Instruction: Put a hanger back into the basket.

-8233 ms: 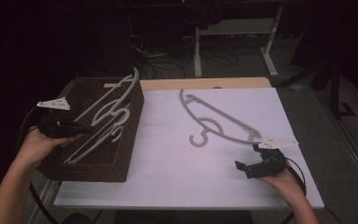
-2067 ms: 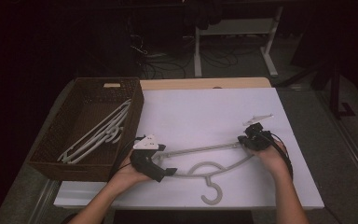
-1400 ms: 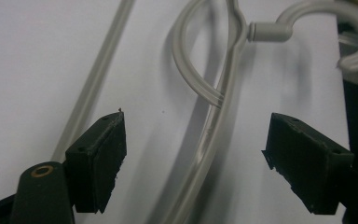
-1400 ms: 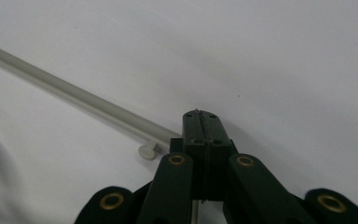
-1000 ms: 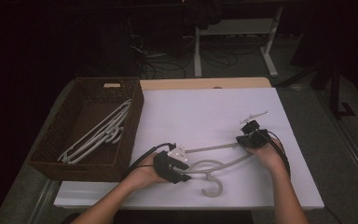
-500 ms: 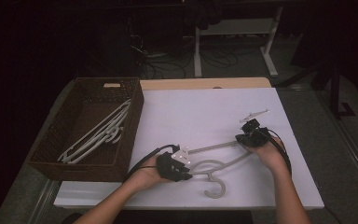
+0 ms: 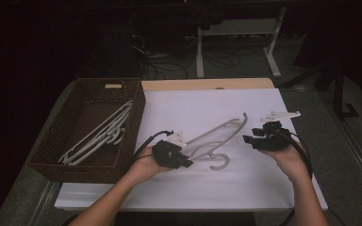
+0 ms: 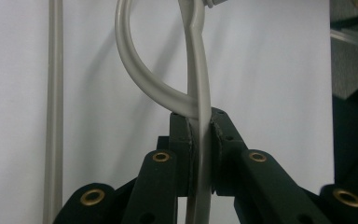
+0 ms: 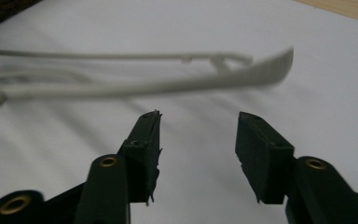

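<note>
High view: left tongs clamp the grey hanger near its hook, lifted over the white counter. Right tongs have just been opening, nothing between them; hanger's far end is just beyond.

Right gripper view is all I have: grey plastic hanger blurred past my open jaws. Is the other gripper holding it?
Observer: Yes. In the left gripper view the left gripper is clamped on the grey plastic hanger where its hook curves off.
Operator: Right gripper clear?
Observer: High view shows the right gripper apart from the hanger's far end, nothing between its jaws, which have just been opening.
Operator: Anything else around?
Observer: A brown wicker basket at the white table's left holds more hangers.
</note>
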{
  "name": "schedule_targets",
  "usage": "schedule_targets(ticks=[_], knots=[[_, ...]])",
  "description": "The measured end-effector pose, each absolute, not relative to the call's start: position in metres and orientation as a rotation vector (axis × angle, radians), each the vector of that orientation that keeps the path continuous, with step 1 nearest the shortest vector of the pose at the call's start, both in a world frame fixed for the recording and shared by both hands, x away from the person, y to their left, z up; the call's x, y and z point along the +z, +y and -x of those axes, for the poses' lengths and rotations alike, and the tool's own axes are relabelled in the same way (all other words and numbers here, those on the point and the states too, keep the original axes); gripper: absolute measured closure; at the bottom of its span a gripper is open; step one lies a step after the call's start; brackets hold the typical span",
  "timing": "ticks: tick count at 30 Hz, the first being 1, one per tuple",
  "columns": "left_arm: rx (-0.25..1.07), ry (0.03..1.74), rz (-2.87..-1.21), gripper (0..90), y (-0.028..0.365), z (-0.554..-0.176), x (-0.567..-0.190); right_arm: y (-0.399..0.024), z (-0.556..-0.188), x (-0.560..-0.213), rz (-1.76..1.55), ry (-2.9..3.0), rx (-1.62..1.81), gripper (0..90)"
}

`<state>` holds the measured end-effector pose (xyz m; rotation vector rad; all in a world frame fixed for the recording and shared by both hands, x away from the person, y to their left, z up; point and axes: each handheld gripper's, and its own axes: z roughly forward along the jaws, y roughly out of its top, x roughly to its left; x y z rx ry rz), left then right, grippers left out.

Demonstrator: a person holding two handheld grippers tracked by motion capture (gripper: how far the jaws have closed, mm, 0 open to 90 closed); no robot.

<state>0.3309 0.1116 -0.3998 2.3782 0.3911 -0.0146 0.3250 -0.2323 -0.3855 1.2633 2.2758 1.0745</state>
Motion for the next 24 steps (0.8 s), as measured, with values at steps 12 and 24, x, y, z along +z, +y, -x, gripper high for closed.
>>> schedule_targets(ticks=[12, 24], knots=[[0.017, 0.513, -2.274, 81.7, 0.141, -0.343, -0.314, -0.226, -0.294, -0.403, -1.157, 2.329, 1.153, 24.2], [0.108, 0.604, -2.242, 81.7, 0.217, -0.354, -0.259, -0.217, -0.295, -0.412, -1.13, 2.358, 1.174, 16.7]])
